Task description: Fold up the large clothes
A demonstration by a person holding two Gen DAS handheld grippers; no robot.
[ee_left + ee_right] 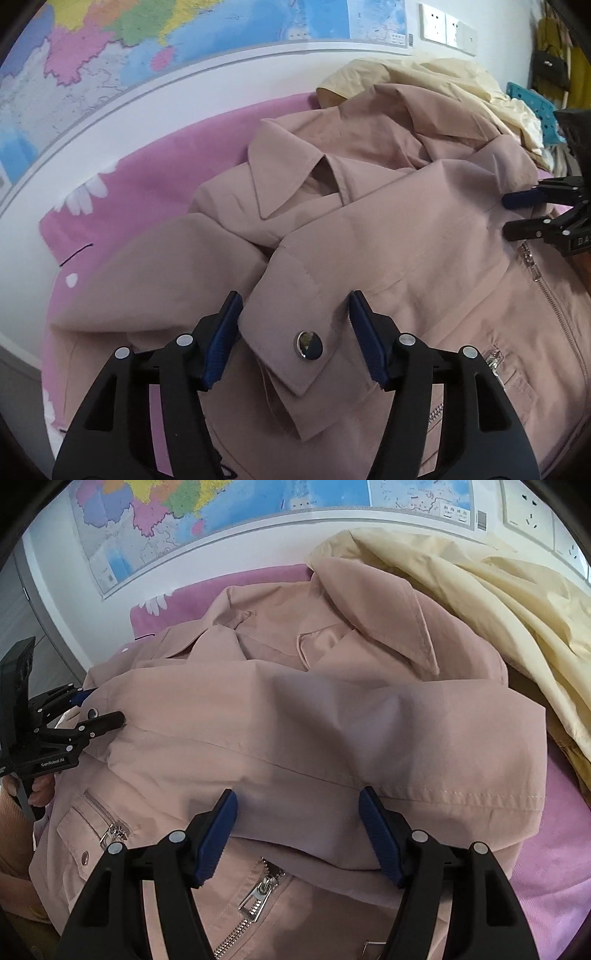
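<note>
A dusty-pink jacket (406, 206) lies spread on a pink sheet (155, 177), collar toward the wall. One sleeve is folded across its front (314, 731). My left gripper (295, 332) is open, its blue pads either side of the sleeve cuff with its silver snap button (308, 344). My right gripper (297, 830) is open over the folded sleeve's lower edge, above a zipper pull (258, 893). Each gripper shows in the other view: the right one (517, 214), the left one (99, 709).
A pale yellow garment (498, 602) is piled behind and right of the jacket. A map (147, 44) hangs on the white wall, with sockets (443, 27) at right. A turquoise crate (532, 107) and hanging bags (550, 62) stand far right.
</note>
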